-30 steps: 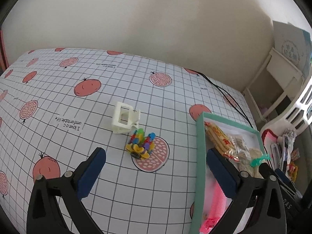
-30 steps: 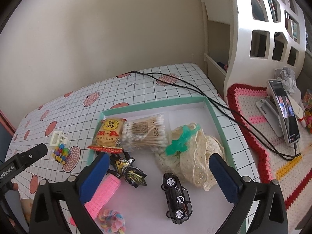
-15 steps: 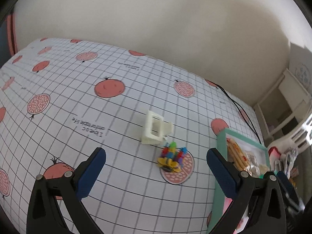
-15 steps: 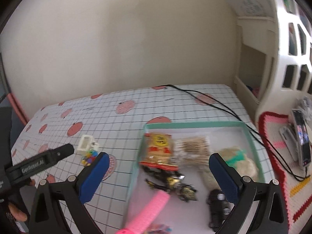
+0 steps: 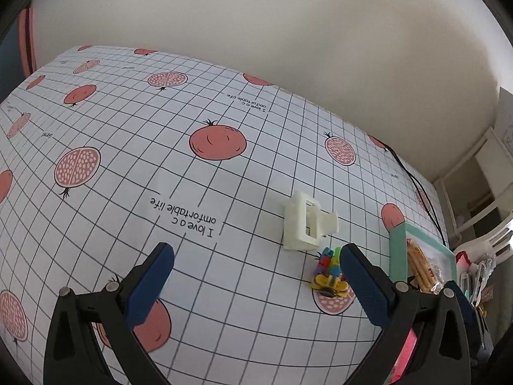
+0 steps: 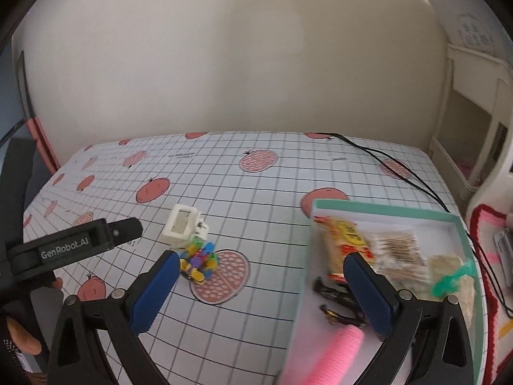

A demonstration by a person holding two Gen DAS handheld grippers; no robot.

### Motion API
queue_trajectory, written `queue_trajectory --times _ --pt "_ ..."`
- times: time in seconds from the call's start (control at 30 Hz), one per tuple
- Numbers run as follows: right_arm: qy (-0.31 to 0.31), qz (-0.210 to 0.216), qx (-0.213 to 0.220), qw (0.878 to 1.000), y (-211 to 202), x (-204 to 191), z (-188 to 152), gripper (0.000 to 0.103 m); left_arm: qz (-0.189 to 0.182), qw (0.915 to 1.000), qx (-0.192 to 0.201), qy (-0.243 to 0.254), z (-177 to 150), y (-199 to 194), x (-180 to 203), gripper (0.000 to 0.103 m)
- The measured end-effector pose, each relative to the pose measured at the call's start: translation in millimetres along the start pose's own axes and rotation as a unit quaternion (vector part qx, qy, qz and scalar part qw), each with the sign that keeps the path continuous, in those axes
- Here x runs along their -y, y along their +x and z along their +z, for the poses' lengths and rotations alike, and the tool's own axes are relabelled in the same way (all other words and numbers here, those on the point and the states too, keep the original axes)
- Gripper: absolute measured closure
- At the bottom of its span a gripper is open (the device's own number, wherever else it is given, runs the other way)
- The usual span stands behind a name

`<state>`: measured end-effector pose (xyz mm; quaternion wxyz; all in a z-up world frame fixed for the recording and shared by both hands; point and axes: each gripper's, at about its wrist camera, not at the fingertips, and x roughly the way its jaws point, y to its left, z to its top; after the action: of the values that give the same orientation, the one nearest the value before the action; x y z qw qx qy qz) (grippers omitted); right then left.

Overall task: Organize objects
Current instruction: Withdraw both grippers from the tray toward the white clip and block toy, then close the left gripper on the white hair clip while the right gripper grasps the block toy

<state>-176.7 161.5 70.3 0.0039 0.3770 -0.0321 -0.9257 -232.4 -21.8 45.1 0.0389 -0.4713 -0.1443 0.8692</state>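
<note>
Left wrist view shows the left tool (image 5: pixel 256 276) spread wide and holding nothing, hovering above the bench (image 5: pixel 134 147). Ahead of it and toward its right finger lie the two loose items: a cream hair claw clip (image 5: pixel 306 223) and, just nearer, a small multicoloured toy (image 5: pixel 328 271), touching or nearly touching each other. The toy is partly hidden behind the right finger's blue pad. Further right of the tool, the teal-rimmed box (image 5: pixel 397 250) is cut off by the frame.

From the right wrist view, the right tool (image 6: pixel 261 285) is also wide and empty; the toy (image 6: pixel 198 261) sits just beyond its left finger, the clip (image 6: pixel 181 227) behind it, the box (image 6: pixel 378 207) under its right finger. The left tool looks nearer, so shifting rightward seems the likely approach. Box contents are blurred; the clip's long axis is hard to judge.
</note>
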Motion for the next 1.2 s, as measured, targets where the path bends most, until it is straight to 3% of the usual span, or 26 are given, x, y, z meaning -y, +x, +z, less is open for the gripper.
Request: queue_trajectory --times 0.2,0.4,0.73,1.2 --pt "-0.029 0.01 -0.017 0.999 16 -22 -3 0.0 0.006 1.0 0.006 0.003 6 4 -4 0.0" --pt "-0.044 0.007 -0.035 0.998 30 -31 -7 0.0 -0.015 0.9999 0.001 -0.004 11 8 -4 0.0" --pt "-0.047 0.009 -0.056 0.997 50 -36 -11 0.001 -0.004 0.9974 0.003 0.072 11 16 20 0.0" --pt "-0.031 0.021 -0.075 0.996 73 -34 -13 0.005 -0.011 0.9936 -0.01 0.112 10 42 36 0.0"
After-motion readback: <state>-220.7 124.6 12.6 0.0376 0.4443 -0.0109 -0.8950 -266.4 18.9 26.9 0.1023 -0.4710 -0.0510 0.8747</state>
